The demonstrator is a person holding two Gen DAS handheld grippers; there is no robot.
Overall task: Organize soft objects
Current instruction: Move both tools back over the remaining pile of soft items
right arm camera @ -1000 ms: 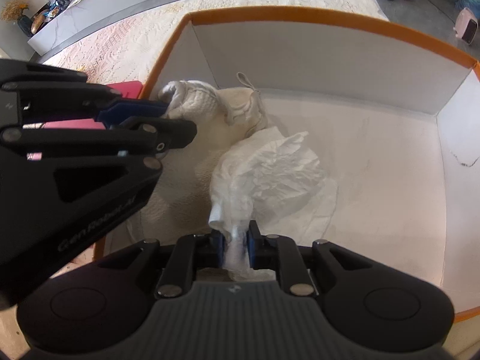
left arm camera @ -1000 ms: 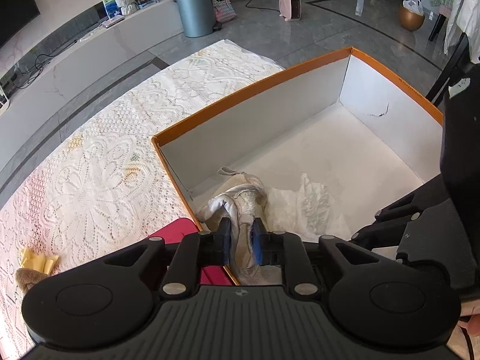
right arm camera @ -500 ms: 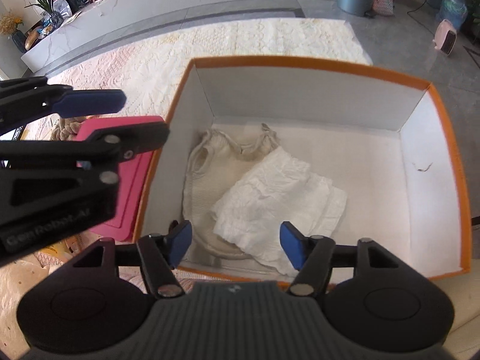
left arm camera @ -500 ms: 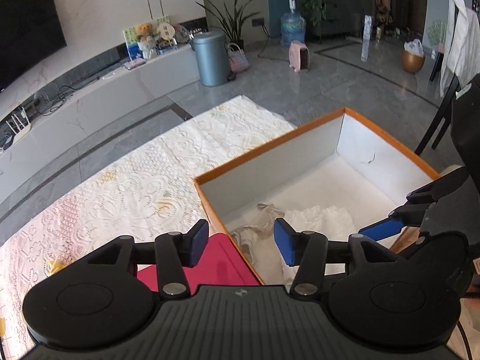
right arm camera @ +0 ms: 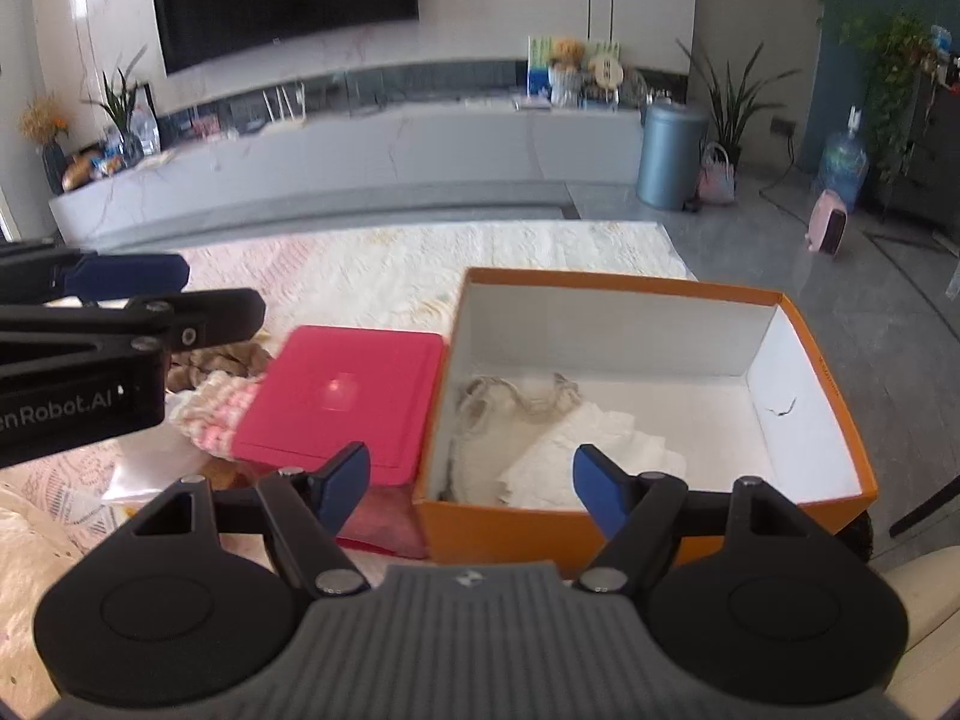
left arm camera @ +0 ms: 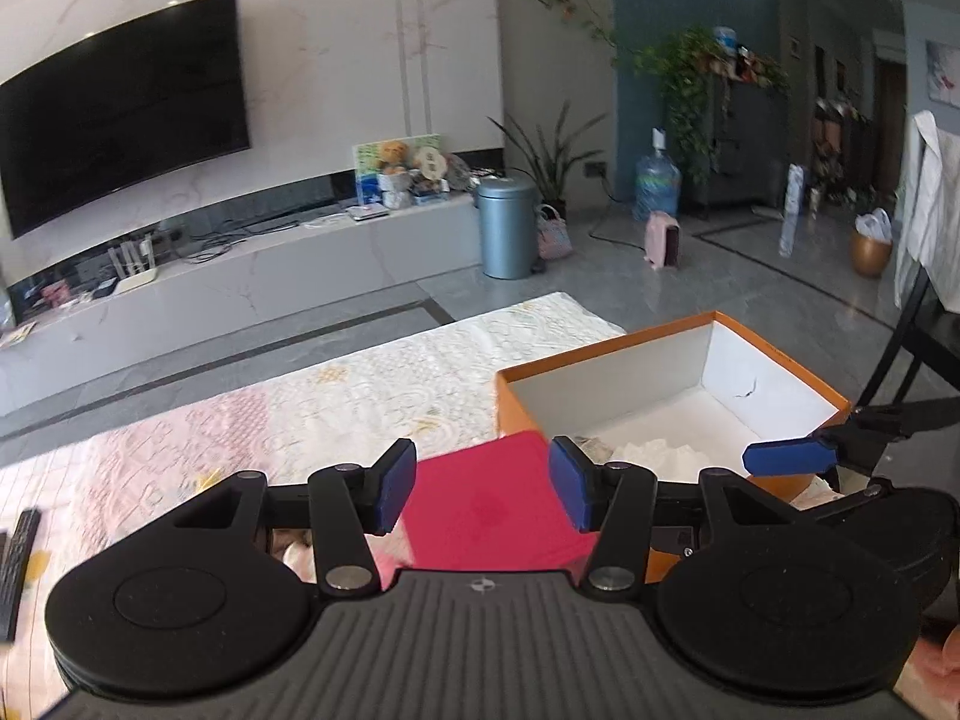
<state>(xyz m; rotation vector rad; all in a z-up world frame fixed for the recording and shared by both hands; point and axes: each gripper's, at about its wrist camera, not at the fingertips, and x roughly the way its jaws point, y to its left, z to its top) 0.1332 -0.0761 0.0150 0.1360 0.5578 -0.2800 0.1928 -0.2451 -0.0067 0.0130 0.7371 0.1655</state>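
Note:
An orange box [right arm camera: 831, 384] with white inside stands on the lace cloth; it also shows in the left wrist view [left arm camera: 606, 360]. In it lie a cream garment [right arm camera: 480, 414] and a folded white cloth [right arm camera: 594, 450]. My right gripper [right arm camera: 471, 483] is open and empty, above the box's near wall. My left gripper [left arm camera: 483, 486] is open and empty, above a red lid [left arm camera: 492, 510], which lies left of the box [right arm camera: 348, 396]. A pink-and-white knit item [right arm camera: 216, 414] and a brown soft item [right arm camera: 222, 360] lie left of the lid.
A lace cloth [left arm camera: 336, 396] covers the table. A black remote [left arm camera: 15, 564] lies at its left edge. Beyond are a grey floor, a white TV bench [right arm camera: 360, 150], a blue-grey bin [right arm camera: 669, 156] and a dark chair [left arm camera: 918, 342] at the right.
Both grippers let go of the cloths in the box, opened, and rose and drew back. The cream garment and white cloth now lie in the box.

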